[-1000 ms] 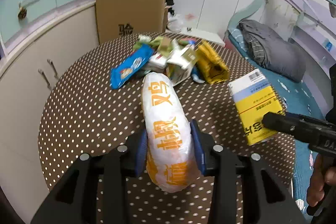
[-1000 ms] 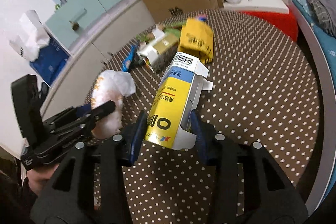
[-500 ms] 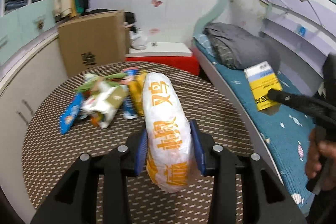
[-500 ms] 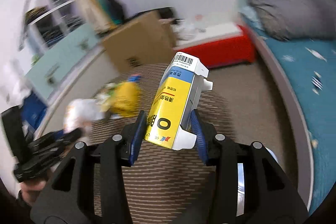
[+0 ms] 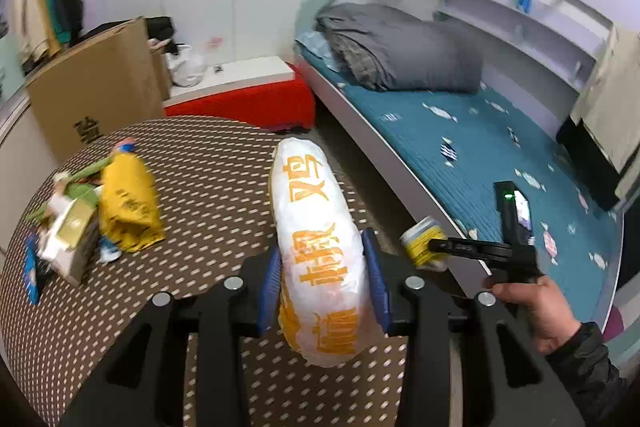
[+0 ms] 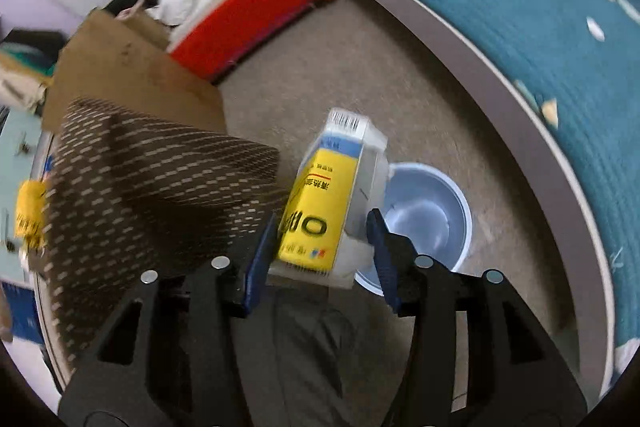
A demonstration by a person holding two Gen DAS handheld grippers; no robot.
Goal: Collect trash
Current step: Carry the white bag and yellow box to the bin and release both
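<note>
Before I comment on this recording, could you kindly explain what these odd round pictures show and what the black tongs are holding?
No robot here: a person carries a hand-held two-finger gripper in each hand, each with a fisheye camera looking along its fingers. In the left view, the left gripper clamps a white wrapper with orange print above the dotted table, where more trash lies piled. That view also shows the person's right hand. In the right view, the right gripper carries a yellow box beside a pale blue bin on the floor; its jaws have just been opening, and the right pad stands clear of the box.
</note>
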